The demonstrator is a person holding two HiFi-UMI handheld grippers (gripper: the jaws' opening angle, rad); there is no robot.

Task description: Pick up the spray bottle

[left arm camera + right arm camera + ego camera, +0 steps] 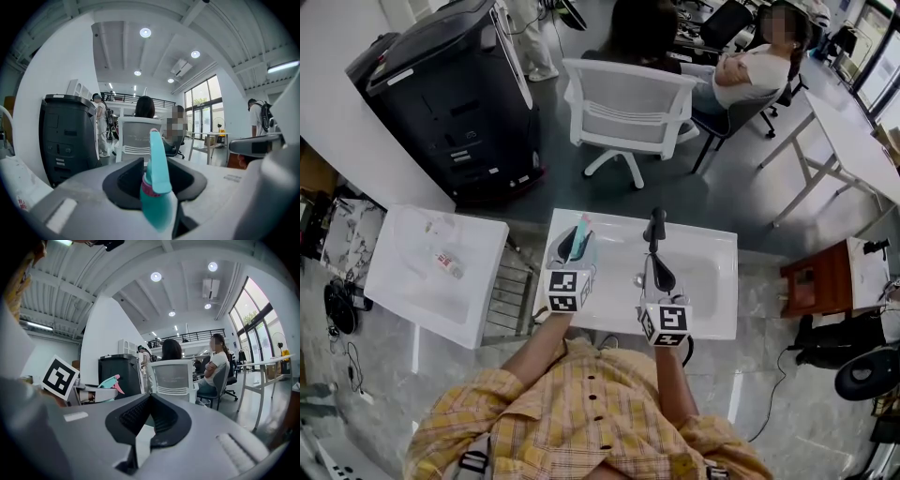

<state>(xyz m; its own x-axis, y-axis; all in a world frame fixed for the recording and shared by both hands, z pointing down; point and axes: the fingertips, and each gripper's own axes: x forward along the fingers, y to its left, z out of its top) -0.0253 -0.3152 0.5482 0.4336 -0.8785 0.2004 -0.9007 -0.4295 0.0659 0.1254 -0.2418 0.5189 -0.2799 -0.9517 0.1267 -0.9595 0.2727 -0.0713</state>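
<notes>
One teal spray bottle is the main thing, and it sits right between the jaws of the left gripper, with the dark pads pinching it on both sides. In the left gripper view the spray head sticks up past the pads, a pink collar ring shows under it, and the body drops below, so it's roughly upright. From the head view it's held up over the left end of a white table. The right gripper view catches it from the side too, teal with a pink trigger, just past the left gripper's marker cube.

The right gripper hangs just beside it over the same table. Its pads are pressed together at the tips and there's nothing between them.

Further out, a second white table stands to the left, with a small clear bottle lying on it. Beyond the tables are a big black machine and a white mesh chair, and a seated person is further back. A reddish-brown side table sits off to the right.
</notes>
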